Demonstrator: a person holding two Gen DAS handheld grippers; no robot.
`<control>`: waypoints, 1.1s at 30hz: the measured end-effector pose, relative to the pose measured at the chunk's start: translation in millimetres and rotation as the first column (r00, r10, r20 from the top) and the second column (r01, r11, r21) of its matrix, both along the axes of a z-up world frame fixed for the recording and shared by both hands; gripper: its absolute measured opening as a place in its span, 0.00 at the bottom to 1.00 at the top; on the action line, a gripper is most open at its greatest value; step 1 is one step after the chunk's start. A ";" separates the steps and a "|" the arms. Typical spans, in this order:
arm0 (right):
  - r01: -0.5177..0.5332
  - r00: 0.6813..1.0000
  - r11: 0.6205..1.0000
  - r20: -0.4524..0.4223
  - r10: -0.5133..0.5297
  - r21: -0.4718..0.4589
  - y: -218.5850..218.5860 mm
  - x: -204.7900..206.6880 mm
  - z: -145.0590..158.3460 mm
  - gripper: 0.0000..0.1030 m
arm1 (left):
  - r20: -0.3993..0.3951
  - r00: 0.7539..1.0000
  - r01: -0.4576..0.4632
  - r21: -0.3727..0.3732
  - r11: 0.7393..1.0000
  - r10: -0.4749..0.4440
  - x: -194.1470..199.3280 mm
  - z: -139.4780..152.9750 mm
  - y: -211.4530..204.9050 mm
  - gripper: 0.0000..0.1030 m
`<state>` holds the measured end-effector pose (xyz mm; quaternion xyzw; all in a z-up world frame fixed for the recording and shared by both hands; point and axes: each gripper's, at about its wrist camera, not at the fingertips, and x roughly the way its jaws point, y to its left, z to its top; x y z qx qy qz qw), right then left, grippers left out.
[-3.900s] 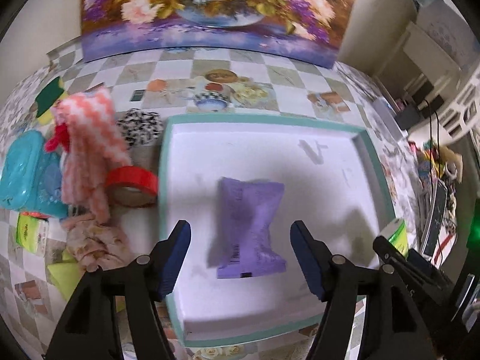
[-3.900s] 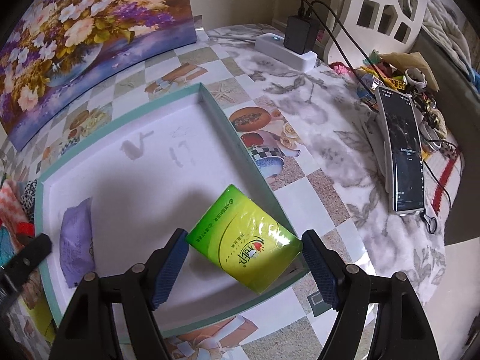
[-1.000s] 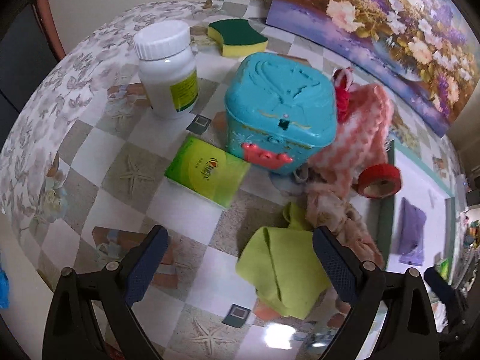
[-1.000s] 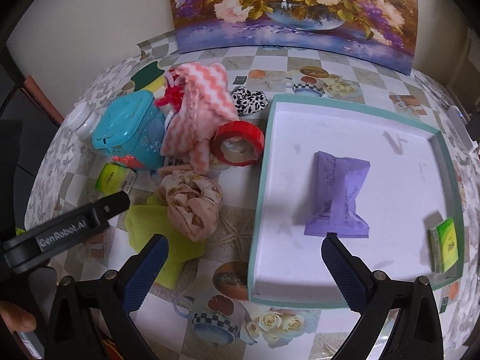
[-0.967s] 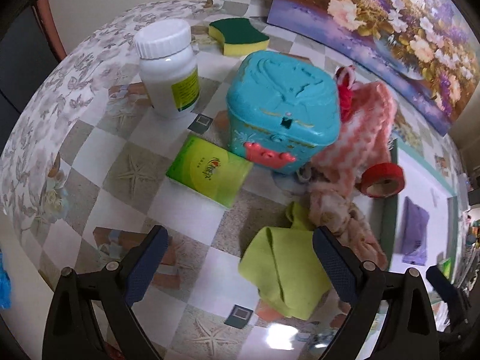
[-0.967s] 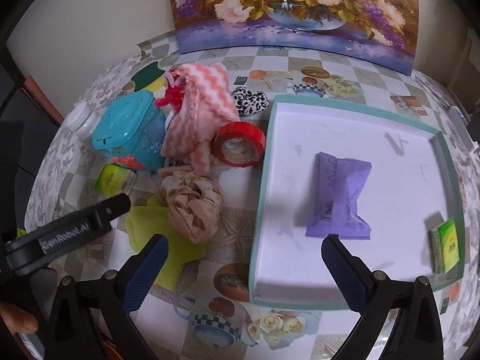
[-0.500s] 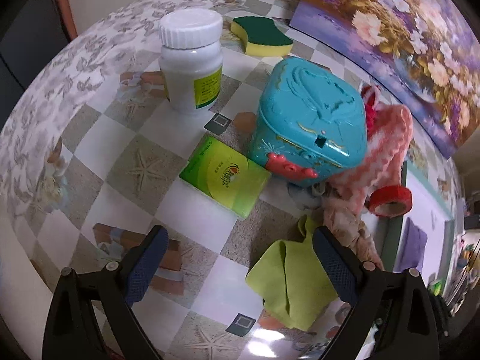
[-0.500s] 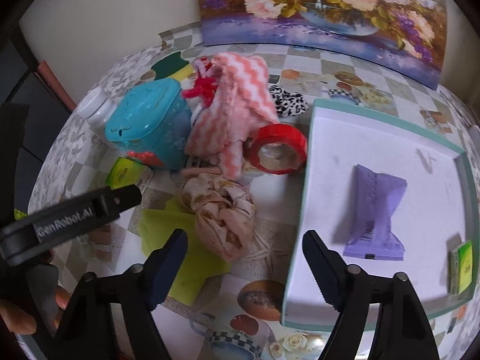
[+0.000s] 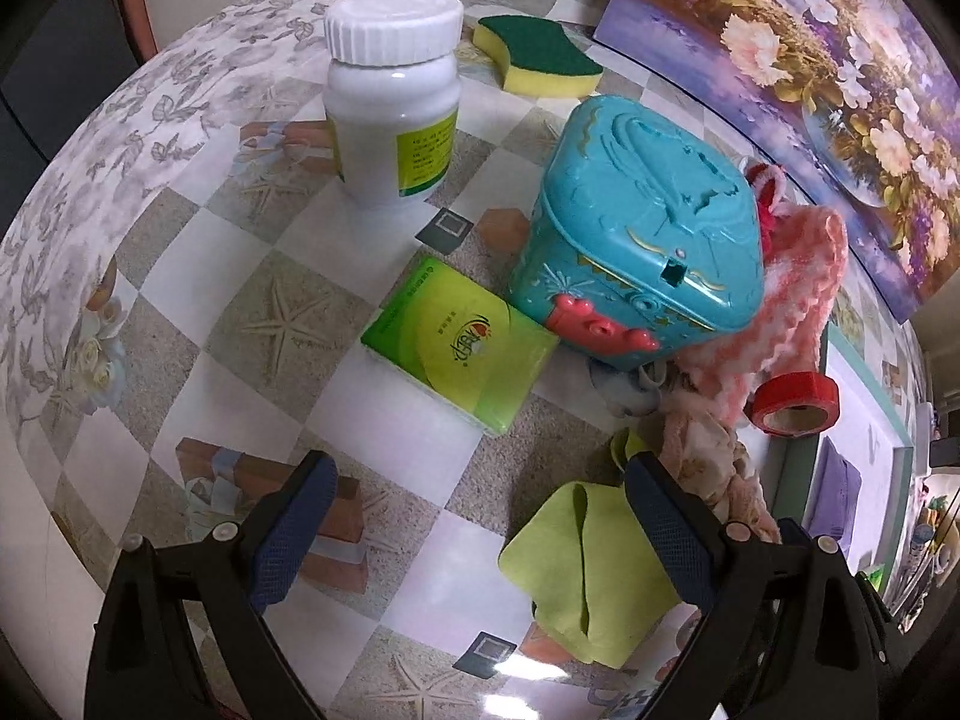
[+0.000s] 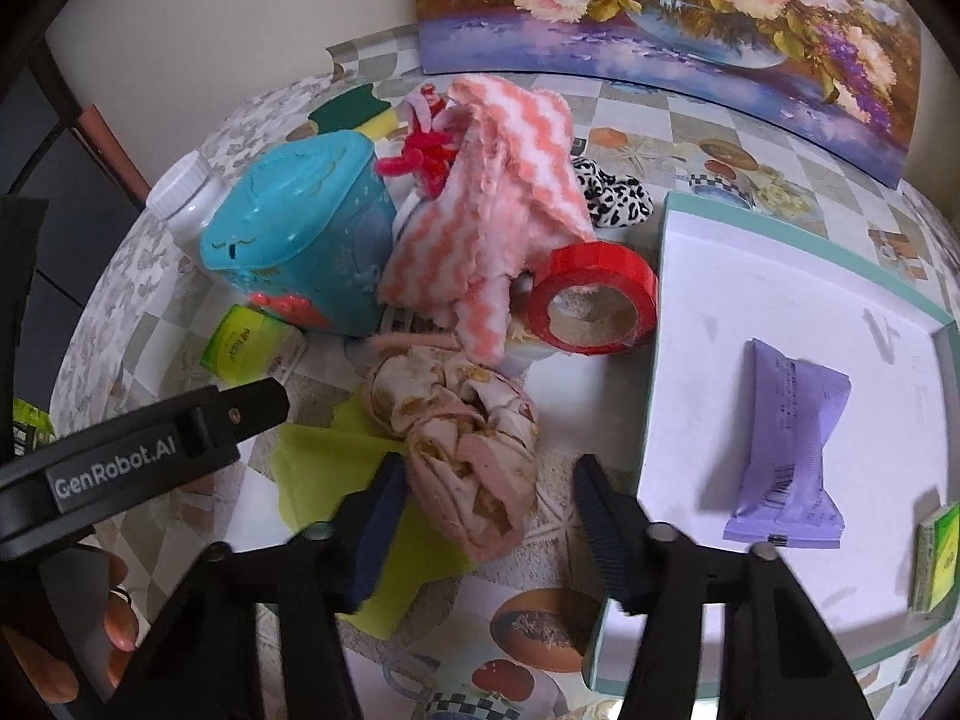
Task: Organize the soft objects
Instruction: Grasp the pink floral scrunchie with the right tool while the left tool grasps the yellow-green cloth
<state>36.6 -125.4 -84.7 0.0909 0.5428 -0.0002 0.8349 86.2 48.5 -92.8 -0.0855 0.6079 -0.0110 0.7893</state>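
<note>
My left gripper [image 9: 474,513] hangs released over the checked oilcloth [image 9: 180,276], its blue ribbed pads wide apart and clamping nothing. Just above it in the left view lies a glossy green tissue pack [image 9: 459,345], flat and rectangular, touching the foot of a hard teal plastic box [image 9: 645,240] with embossed lid and red clasp. A limp lime cloth [image 9: 585,576] is folded at lower right.

My right gripper [image 10: 489,516] is also released, pads either side of the near end of a crumpled beige floral fabric bundle [image 10: 459,432], not pressing it. Above it a fluffy pink-and-white zigzag towel [image 10: 492,198] drapes against the box. A red tape roll [image 10: 591,300] sits between towel and tray. A leopard-print scrunchie [image 10: 612,195] lies behind.

I count one white screw-cap bottle [image 9: 390,90], one yellow-green sponge [image 9: 537,63], two green packs, one purple crinkled pouch [image 10: 789,444]. The pouch and second pack [image 10: 936,555] lie in the white tray with teal rim [image 10: 660,324], at right.

A floral painting [image 10: 660,6] leans on the cream wall at the top.
</note>
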 end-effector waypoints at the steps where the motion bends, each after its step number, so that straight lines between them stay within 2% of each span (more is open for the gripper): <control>1: 0.001 1.000 1.000 0.000 -0.001 0.002 0.3 0.9 -0.2 0.51 | 0.001 1.000 -0.002 0.002 1.000 0.002 -0.1 0.3 0.6 0.94; 2: -0.002 1.000 1.000 -0.001 0.002 0.006 0.5 1.6 -0.9 0.50 | 0.000 1.000 -0.007 0.004 1.000 0.007 0.1 0.0 1.9 0.94; 4: -0.008 1.000 1.000 -0.006 0.008 0.013 1.8 3.2 -3.0 0.42 | -0.007 1.000 -0.015 0.003 1.000 0.015 0.8 -1.0 2.0 0.94; 6: -0.012 1.000 1.000 -0.009 0.012 0.016 2.8 4.2 -4.6 0.41 | -0.014 1.000 -0.015 0.005 1.000 0.015 1.9 -2.6 3.3 0.94; 9: -0.008 1.000 1.000 -0.004 0.008 0.022 3.0 4.6 -4.3 0.35 | -0.020 1.000 -0.007 0.005 1.000 0.007 1.7 -4.3 3.6 0.94; 12: -0.005 1.000 1.000 -0.006 0.005 0.030 2.7 3.3 -4.2 0.34 | -0.015 1.000 -0.001 0.008 1.000 0.001 1.7 -4.6 2.8 0.94; 13: -0.005 1.000 0.999 -0.006 0.005 0.032 2.6 3.1 -4.3 0.29 | -0.013 1.000 0.000 0.009 1.000 0.000 2.0 -4.7 2.4 0.94; 18: -0.011 1.000 0.999 -0.007 0.012 0.049 2.9 1.9 -3.8 0.18 | -0.016 1.000 0.003 0.004 1.000 -0.003 1.4 -4.1 -0.3 0.94; 24: -0.005 1.000 0.998 -0.008 0.006 0.068 -0.8 -0.6 -1.6 0.14 | -0.009 1.000 0.014 0.000 1.000 -0.014 -2.9 -0.3 -5.4 0.94; 33: 0.003 0.999 0.996 0.032 -0.006 0.092 -8.5 -9.1 14.4 0.13 | 0.007 1.000 0.018 -0.018 1.000 -0.018 -1.8 4.4 -15.0 0.94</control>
